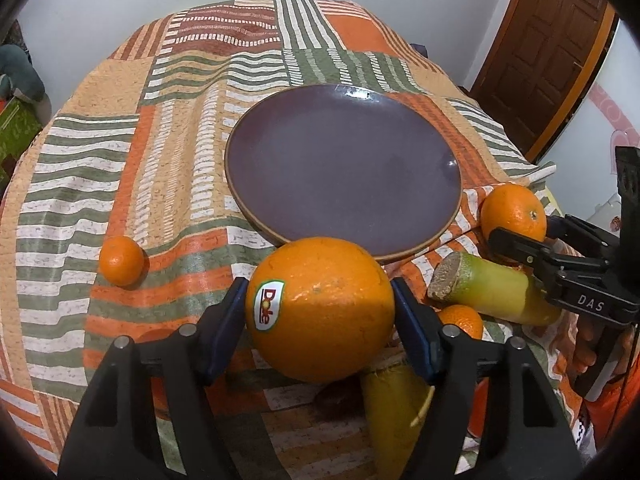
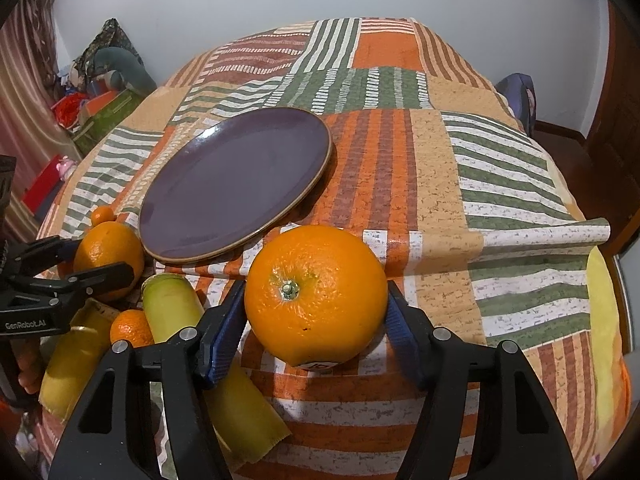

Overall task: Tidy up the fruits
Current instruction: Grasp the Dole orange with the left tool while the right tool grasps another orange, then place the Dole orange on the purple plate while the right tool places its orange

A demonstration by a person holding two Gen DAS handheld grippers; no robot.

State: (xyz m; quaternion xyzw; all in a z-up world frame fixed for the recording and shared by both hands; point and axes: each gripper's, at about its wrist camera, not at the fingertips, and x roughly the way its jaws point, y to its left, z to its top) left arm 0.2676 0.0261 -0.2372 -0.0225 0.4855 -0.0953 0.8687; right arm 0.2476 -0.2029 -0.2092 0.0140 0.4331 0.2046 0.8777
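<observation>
My left gripper (image 1: 319,310) is shut on a large orange with a Dole sticker (image 1: 320,308), just in front of the empty purple plate (image 1: 344,160). My right gripper (image 2: 316,300) is shut on a second large orange (image 2: 316,294), to the right of the plate (image 2: 236,182). Each gripper shows in the other's view: the right one (image 1: 520,246) around its orange (image 1: 513,212), the left one (image 2: 92,264) around its orange (image 2: 109,258). A small mandarin (image 1: 121,260) lies left of the plate. Another mandarin (image 1: 460,320) sits between two yellow-green stalks (image 1: 492,290).
The patterned orange, green and white cloth (image 1: 120,160) covers the table. A second yellow stalk (image 1: 396,420) lies under my left gripper. The table's right edge drops off by a yellow cloth (image 2: 604,320). A wooden door (image 1: 552,40) stands at far right; boxes and clutter (image 2: 100,92) at far left.
</observation>
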